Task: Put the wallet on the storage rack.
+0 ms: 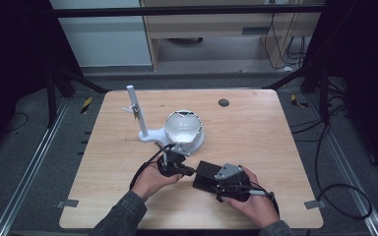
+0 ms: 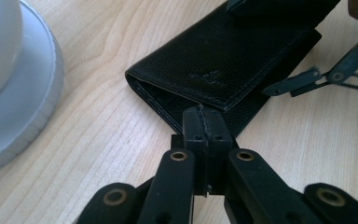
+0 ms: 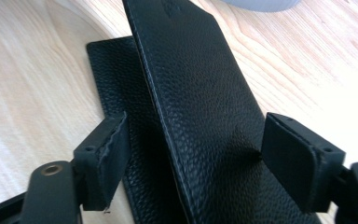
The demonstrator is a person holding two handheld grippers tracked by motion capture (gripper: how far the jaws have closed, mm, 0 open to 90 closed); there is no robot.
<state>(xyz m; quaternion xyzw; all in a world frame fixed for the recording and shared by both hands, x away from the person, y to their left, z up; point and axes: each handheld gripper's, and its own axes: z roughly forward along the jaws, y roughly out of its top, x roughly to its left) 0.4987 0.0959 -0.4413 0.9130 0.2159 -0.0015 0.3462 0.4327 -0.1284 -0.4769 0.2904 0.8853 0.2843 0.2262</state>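
A black leather wallet [image 1: 205, 175] lies on the wooden table [image 1: 256, 132] near its front edge, between both hands. My left gripper [image 1: 177, 164] is shut on the edge of the wallet's upper flap [image 2: 233, 51], and its jaw tips [image 2: 204, 116] are pinched together on the stitched rim. The flap stands lifted off the lower half. My right gripper [image 1: 226, 181] is open, its two pads on either side of the raised flap [image 3: 191, 70], one pad [image 3: 106, 154] at the left and the other at the right. The lower half [image 3: 107, 79] lies flat on the wood.
A white bowl-shaped object on a round white base [image 1: 183, 129] stands just beyond the left gripper, its base [image 2: 18, 93] close to the wallet. A white upright post on a foot [image 1: 137, 110] stands left of it. A dark round hole [image 1: 223, 103] marks the far table.
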